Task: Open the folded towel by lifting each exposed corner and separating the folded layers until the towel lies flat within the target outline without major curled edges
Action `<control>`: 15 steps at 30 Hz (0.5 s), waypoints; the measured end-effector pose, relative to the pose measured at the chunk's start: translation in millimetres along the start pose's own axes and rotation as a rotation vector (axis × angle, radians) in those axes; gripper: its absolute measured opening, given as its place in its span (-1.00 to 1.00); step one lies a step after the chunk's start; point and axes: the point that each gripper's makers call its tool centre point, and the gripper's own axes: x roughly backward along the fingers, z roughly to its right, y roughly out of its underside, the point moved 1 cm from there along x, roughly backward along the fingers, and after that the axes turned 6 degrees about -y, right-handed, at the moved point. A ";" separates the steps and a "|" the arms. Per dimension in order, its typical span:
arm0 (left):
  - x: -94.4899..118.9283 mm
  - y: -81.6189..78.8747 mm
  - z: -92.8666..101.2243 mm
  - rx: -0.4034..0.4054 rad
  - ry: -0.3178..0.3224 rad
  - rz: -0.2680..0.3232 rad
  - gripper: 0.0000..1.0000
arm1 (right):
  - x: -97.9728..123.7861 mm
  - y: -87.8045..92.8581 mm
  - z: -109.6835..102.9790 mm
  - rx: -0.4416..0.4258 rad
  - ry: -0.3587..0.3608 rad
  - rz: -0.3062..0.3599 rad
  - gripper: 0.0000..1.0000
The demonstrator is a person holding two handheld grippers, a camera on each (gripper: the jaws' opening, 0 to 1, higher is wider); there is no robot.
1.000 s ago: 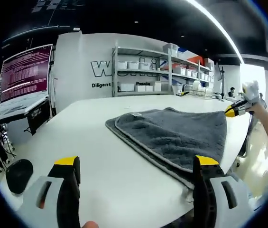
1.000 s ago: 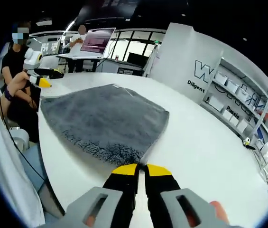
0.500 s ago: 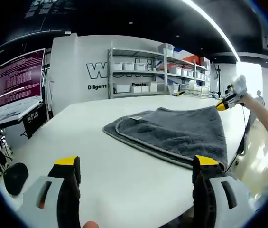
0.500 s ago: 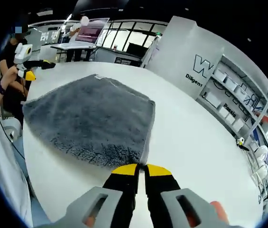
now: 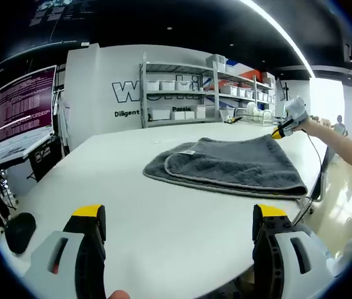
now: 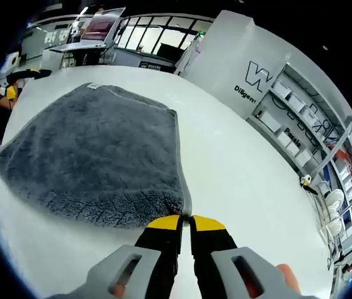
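Grey towel point(image 6: 95, 156) corner pinched in right gripper point(image 6: 185, 223) jaws; left gripper point(image 5: 179, 218) jaws spread.

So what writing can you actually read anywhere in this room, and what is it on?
"W", then letters hidden by shelving: large dark lettering on the white wall.
"Diligent": small print under it.
"Pas...": partly readable, behind the shelves.
Purple monitor: lines of text, too small to read.
Towel tag: too small to read.

towel point(image 6: 95, 156) corner: hidden between jaws | wall lettering: cut off
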 end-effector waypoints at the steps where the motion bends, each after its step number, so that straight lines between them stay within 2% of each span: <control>1: -0.5 -0.2 1.0 0.001 0.003 0.000 0.94 | -3.5 -0.1 5.0 0.001 0.005 -0.005 -0.96; 7: -2.9 -0.5 4.7 -0.002 0.009 0.001 0.93 | -24.3 -5.2 31.4 0.043 0.044 -0.060 -0.96; 15: -9.7 0.4 9.2 -0.002 0.013 0.001 0.93 | -57.7 -23.8 64.0 0.070 0.072 -0.117 -0.96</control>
